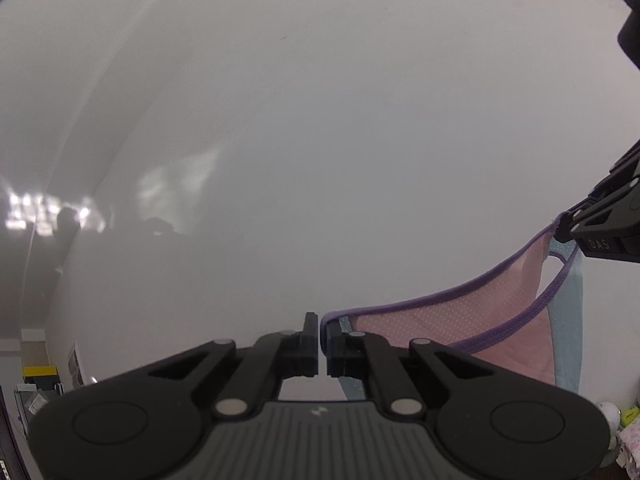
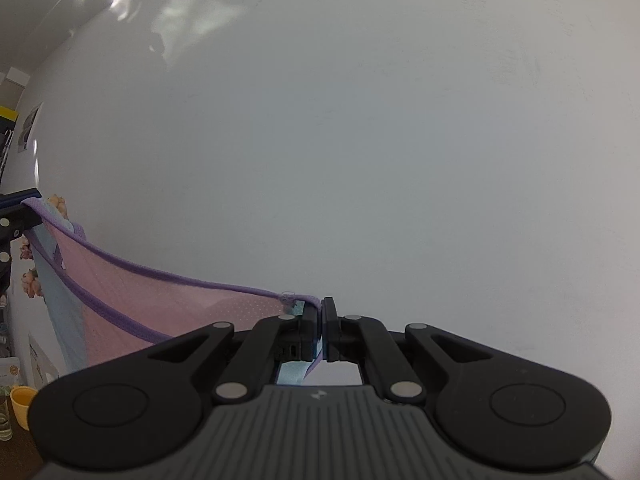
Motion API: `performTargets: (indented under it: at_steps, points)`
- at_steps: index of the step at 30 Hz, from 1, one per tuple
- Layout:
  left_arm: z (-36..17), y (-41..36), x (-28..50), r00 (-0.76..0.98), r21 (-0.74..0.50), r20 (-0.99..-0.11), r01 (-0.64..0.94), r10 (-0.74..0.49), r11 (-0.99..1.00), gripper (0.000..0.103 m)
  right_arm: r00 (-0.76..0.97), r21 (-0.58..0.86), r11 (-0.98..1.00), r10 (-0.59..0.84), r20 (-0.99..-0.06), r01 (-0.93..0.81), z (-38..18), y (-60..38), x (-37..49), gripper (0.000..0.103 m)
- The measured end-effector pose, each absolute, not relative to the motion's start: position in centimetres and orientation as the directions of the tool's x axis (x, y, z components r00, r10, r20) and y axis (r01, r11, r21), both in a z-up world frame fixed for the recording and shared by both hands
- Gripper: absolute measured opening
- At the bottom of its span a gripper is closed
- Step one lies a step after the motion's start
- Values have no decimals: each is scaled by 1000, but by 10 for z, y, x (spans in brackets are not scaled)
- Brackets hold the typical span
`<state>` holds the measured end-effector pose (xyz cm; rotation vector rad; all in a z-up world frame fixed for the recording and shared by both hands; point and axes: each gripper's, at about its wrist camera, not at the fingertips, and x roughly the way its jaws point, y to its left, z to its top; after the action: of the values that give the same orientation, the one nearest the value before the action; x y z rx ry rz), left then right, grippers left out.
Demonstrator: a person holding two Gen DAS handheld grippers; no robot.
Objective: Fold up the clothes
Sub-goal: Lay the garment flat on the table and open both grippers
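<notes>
A small pink dotted garment [image 1: 480, 320] with purple trim and a light blue part hangs stretched in the air between my two grippers. My left gripper [image 1: 320, 322] is shut on one top corner of its purple edge. My right gripper [image 2: 322, 308] is shut on the other top corner. The garment also shows in the right wrist view [image 2: 132, 300], sagging leftward from the fingers. The right gripper appears at the right edge of the left wrist view [image 1: 564, 226], and the left gripper at the left edge of the right wrist view [image 2: 24, 208].
A plain white wall [image 1: 320, 120] fills both views. A yellow cup [image 2: 22, 400] and a glass stand at the lower left of the right wrist view. Balls and floral cloth [image 1: 628, 436] lie low right in the left wrist view. Shelving [image 1: 36, 380] stands far left.
</notes>
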<state>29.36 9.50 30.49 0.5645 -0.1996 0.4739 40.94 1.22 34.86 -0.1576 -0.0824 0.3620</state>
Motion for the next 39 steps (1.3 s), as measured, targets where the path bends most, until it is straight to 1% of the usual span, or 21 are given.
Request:
performTargets:
  at_steps: [3, 6, 7, 10, 13, 15, 17, 21, 23, 26, 27, 28, 29, 30, 31, 32, 33, 35, 36, 38, 39]
  points:
    - [261, 75, 264, 901, 542, 284, -433, 328, 720, 3, 912, -213, 891, 409, -2, -400, 308, -7, 392, 1]
    - [201, 48, 219, 937, 613, 196, -347, 290, 710, 3, 888, -268, 848, 451, -90, -457, 254, -30, 364, 1]
    - [179, 41, 203, 953, 627, 137, -295, 271, 720, 3, 879, -288, 830, 460, -128, -477, 234, -38, 353, 1]
    - [105, 14, 152, 977, 600, -80, -109, 195, 793, 3, 843, -315, 785, 465, -268, -533, 171, -67, 317, 1]
    - [39, -16, 107, 961, 530, -237, 5, 143, 848, 3, 799, -302, 758, 452, -397, -578, 111, -101, 268, 1]
    - [11, -29, 87, 946, 492, -296, 31, 134, 870, 3, 762, -290, 740, 437, -478, -607, 71, -124, 235, 1]
    - [-5, -39, 73, 938, 478, -319, 33, 139, 878, 3, 731, -274, 731, 424, -534, -624, 44, -140, 209, 1]
    - [-20, -51, 58, 930, 490, -337, 41, 146, 871, 3, 714, -248, 747, 398, -576, -617, 25, -157, 185, 1]
    - [-21, -52, 52, 927, 492, -349, 60, 133, 869, 5, 708, -236, 758, 384, -593, -609, 17, -165, 176, 1]
    - [-26, -54, 37, 910, 460, -404, 113, 94, 881, 8, 698, -215, 768, 377, -609, -603, 10, -172, 171, 1]
    - [-30, -57, 32, 901, 444, -427, 134, 78, 886, 12, 694, -209, 771, 374, -615, -602, 10, -174, 170, 1]
    - [-36, -59, 25, 887, 413, -458, 161, 52, 896, 22, 683, -200, 771, 372, -628, -604, 7, -177, 168, 4]
    - [-38, -59, 19, 874, 380, -485, 183, 27, 907, 28, 672, -190, 772, 370, -642, -607, 5, -180, 166, 6]
    - [-37, -56, 15, 860, 343, -510, 205, -1, 917, 43, 660, -180, 773, 368, -655, -609, 3, -183, 164, 13]
    - [-34, -53, 10, 846, 304, -532, 229, -35, 925, 52, 646, -162, 771, 377, -664, -616, 4, -187, 161, 28]
    - [-32, -49, 6, 831, 265, -551, 254, -70, 930, 52, 632, -144, 770, 386, -672, -622, 5, -192, 158, 36]
    - [-28, -45, 3, 817, 230, -567, 278, -104, 933, 53, 618, -125, 768, 395, -680, -628, 6, -196, 155, 42]
    - [-19, -35, -1, 788, 162, -593, 319, -166, 934, 54, 591, -80, 765, 422, -687, -639, 12, -205, 150, 42]
    - [-13, -29, -1, 786, 139, -588, 329, -189, 934, 55, 579, -53, 763, 441, -686, -644, 18, -210, 148, 42]
    - [0, -24, 8, 797, 143, -571, 335, -199, 931, 60, 569, -16, 758, 475, -671, -652, 30, -213, 153, 42]
    - [5, -23, 14, 803, 155, -563, 336, -196, 929, 60, 570, -8, 757, 486, -663, -654, 36, -212, 157, 42]
